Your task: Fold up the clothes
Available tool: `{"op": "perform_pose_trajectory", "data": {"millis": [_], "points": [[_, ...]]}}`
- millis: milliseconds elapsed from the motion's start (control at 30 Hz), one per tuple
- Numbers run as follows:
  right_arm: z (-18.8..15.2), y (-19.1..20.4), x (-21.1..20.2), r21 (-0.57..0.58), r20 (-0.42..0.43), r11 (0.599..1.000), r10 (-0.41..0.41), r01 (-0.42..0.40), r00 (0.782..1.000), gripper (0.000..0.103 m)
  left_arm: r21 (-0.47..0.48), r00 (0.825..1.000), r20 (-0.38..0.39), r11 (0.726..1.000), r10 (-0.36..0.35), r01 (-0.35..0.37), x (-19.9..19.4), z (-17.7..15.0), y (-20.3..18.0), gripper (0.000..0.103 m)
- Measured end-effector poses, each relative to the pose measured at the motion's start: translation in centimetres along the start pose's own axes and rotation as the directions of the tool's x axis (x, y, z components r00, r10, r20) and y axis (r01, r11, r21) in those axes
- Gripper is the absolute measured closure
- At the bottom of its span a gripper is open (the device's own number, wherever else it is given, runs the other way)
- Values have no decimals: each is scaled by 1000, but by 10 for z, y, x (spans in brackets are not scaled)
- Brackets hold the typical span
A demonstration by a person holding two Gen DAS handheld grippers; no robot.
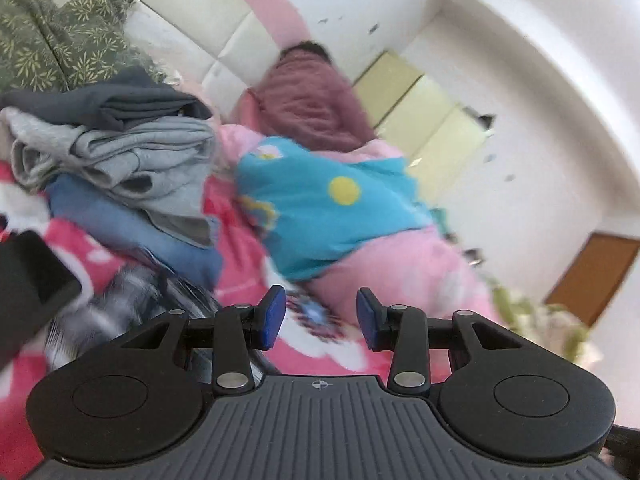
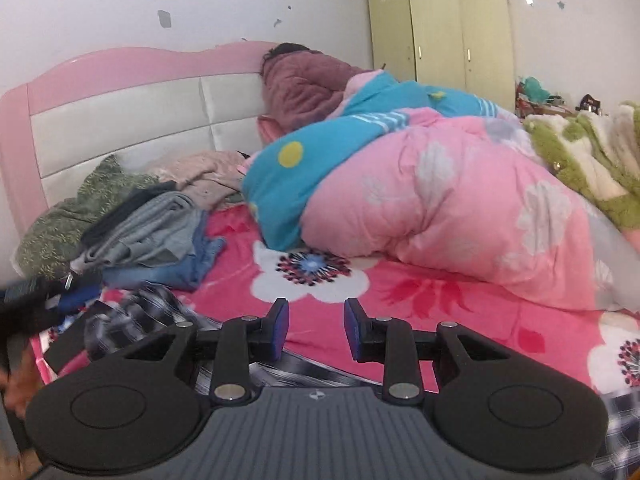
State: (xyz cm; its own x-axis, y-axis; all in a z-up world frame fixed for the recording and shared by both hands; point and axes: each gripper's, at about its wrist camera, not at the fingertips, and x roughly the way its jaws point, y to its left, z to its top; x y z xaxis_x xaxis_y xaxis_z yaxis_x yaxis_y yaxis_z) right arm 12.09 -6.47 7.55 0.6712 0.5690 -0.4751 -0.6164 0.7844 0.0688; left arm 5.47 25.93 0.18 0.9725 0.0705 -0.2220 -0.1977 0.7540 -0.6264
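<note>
Folded stack [image 2: 148, 236] sits far left; both tongs, left gripper [image 1: 321, 316] and right gripper [image 2: 316, 330], gape empty; checked garment [image 2: 140, 316], seemingly unfolded, remains

You face a bed [image 2: 400, 292] with a pink-and-white padded headboard [image 2: 120, 108] at far left. White wall [image 2: 200, 0] behind, marked with small spots. Pale yellow wardrobe [image 2: 440, 28] stands far right.
</note>
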Motion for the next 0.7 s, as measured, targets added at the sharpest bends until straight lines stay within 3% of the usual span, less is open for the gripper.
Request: {"op": "perform_pose_trajectory", "data": {"millis": [167,267,500,667,700], "points": [[7,4,59,-66,-85,991,107,-113,991,71,-50,987,-24,986,159,-160,40,-4,32,65],[8,14,111,-120,-180,968,197,-220,964,71,-61,979,-58,979,193,-196,50,-11,48,66],[3,47,228,-166,-410,883,344,-440,845,71,-38,972,-78,974,221,-225,60,-13,58,69],[4,68,256,-136,-498,793,464,-594,733,71,-32,966,-84,968,244,-248,68,-13,56,69],[2,72,258,-149,-511,782,463,-605,724,71,-30,965,-83,968,247,-250,70,-14,56,69]]}}
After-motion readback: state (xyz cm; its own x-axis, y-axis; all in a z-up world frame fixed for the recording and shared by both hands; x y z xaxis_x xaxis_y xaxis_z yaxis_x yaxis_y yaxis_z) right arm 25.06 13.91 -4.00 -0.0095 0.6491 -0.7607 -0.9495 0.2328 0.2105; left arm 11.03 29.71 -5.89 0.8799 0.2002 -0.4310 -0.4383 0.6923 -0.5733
